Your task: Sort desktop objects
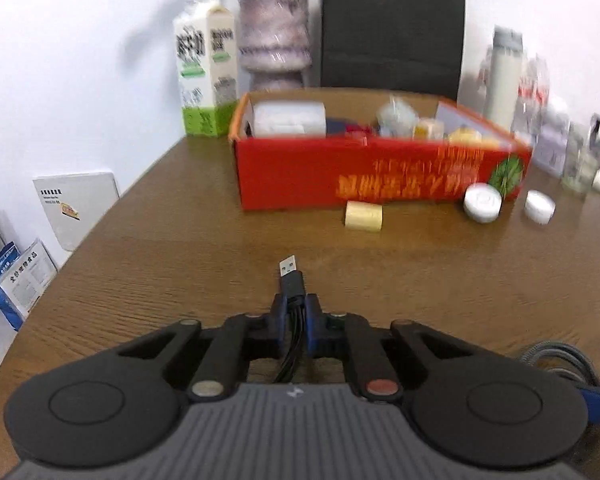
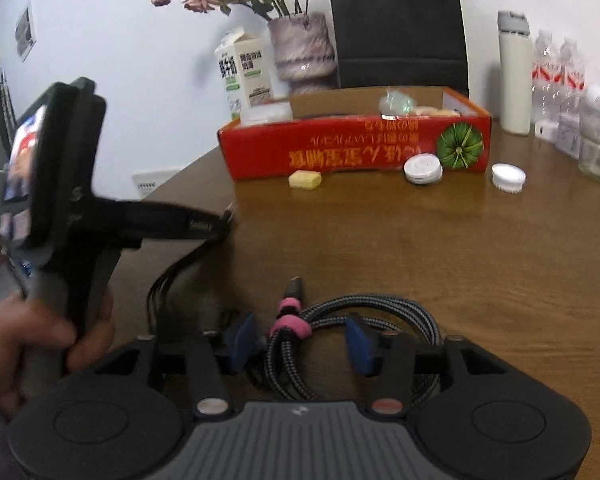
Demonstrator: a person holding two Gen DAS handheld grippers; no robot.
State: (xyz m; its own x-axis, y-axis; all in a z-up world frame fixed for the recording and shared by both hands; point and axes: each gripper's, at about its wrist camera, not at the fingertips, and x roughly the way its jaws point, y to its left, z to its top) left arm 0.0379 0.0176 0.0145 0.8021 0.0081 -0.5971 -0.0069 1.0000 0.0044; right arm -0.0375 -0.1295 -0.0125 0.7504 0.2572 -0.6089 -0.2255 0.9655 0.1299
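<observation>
Thin black USB cable pinched tight in the left gripper, above the brown wooden table. Coiled grey braided cable lying between the wide-open fingers of the right gripper. Farther back, red cardboard box, small yellow block just before it.

red box lettering blurred, box contents indistinct

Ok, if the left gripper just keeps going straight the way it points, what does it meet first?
Likely the red box. The left gripper, shut on the black USB cable, points across bare table at the box front; the yellow block lies slightly right of that line. Depth is uncertain.
</observation>
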